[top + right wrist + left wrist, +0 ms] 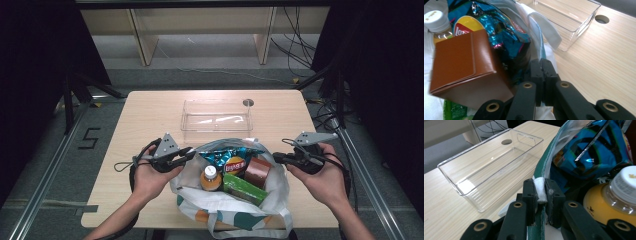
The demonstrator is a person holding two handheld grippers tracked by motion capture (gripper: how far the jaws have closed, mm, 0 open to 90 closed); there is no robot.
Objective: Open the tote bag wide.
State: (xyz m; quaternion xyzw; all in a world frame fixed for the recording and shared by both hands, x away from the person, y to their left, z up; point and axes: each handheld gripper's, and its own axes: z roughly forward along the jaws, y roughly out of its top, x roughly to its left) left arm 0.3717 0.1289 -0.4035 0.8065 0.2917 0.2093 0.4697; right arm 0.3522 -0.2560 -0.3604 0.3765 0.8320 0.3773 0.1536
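Note:
A white tote bag [225, 211] with green and orange print lies open at the table's front. Inside it are a blue crisp bag [222, 156], an orange juice bottle [211, 178], a brown box [257, 171] and a green packet [245, 188]. My left gripper [190, 153] is at the bag's left rim. In the left gripper view the left gripper [541, 191] is shut on the white, green-edged rim [544, 162], beside the bottle [614, 195]. My right gripper [276, 158] is at the right rim. In the right gripper view the right gripper [541, 68] pinches the bag's cloth next to the brown box [464, 67].
An empty clear plastic container [216, 129] stands just behind the bag at mid-table. A round cable hole [248, 102] sits behind its right end. Bare wood [140, 120] lies to either side of the container. Shelving and cables are on the floor beyond the table.

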